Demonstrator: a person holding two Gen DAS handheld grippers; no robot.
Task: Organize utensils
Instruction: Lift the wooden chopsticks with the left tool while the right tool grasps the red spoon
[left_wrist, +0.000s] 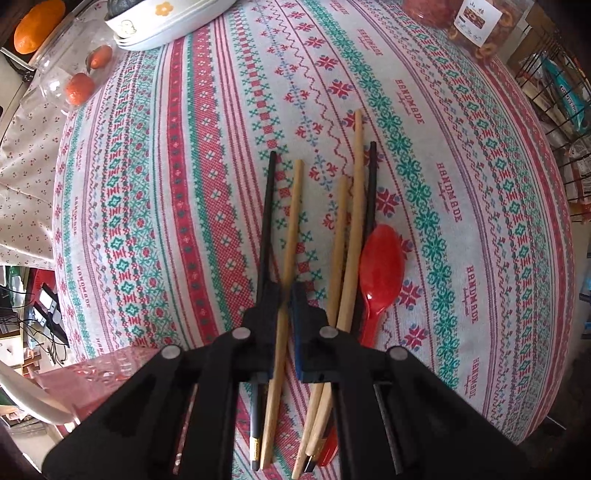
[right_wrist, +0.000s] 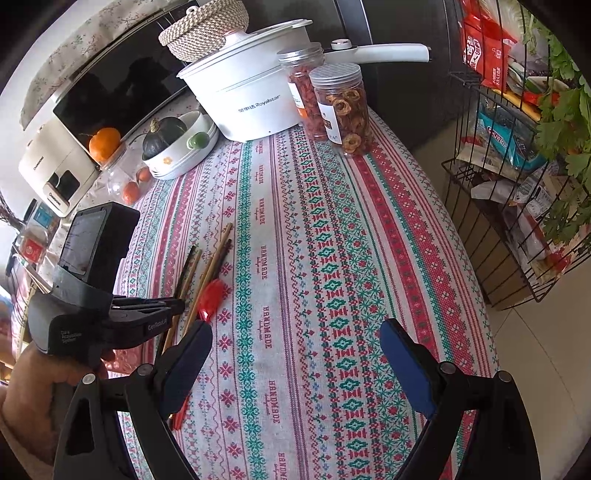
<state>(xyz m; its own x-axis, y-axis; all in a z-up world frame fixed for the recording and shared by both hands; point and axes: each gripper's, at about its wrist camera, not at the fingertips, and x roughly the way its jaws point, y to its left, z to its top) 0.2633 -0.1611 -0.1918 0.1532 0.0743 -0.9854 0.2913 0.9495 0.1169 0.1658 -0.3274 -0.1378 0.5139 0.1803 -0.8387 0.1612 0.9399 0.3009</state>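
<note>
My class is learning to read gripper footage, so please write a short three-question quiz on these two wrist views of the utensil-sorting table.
1. Multiple choice: what is the left gripper shut on?
A) the red spoon
B) a wooden chopstick
C) a black chopstick
2. True or false: the right gripper is closed on a jar.
3. Fill in: counting the gripped one, ___ wooden chopsticks show on the tablecloth.

Key
1. B.
2. False. Its jaws stand open over the cloth with nothing between them.
3. Three.
</note>
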